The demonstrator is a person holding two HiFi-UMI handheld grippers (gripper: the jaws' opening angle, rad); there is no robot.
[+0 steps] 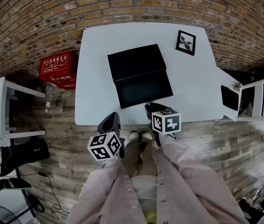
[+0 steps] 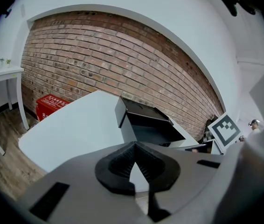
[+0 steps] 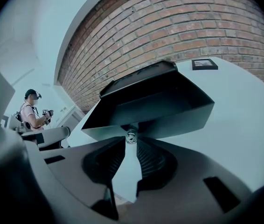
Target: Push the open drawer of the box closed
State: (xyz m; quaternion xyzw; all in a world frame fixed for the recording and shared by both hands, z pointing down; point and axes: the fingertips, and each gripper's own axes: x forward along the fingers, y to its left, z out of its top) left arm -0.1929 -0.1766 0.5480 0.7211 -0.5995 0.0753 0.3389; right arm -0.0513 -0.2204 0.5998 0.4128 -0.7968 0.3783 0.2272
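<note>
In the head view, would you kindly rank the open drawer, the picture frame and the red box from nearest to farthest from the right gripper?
1. Open drawer, directly ahead; its knob sits between the right gripper's jaws.
2. Picture frame, far right corner of the table.
3. Red box, on the floor, far left.

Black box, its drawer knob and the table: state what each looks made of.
The black box looks like matte plastic or coated board: flat, dull, no grain. The knob is probably metal: small, silvery, with a bright glint. The table has a smooth white top, painted or laminated; its core can't be told.
</note>
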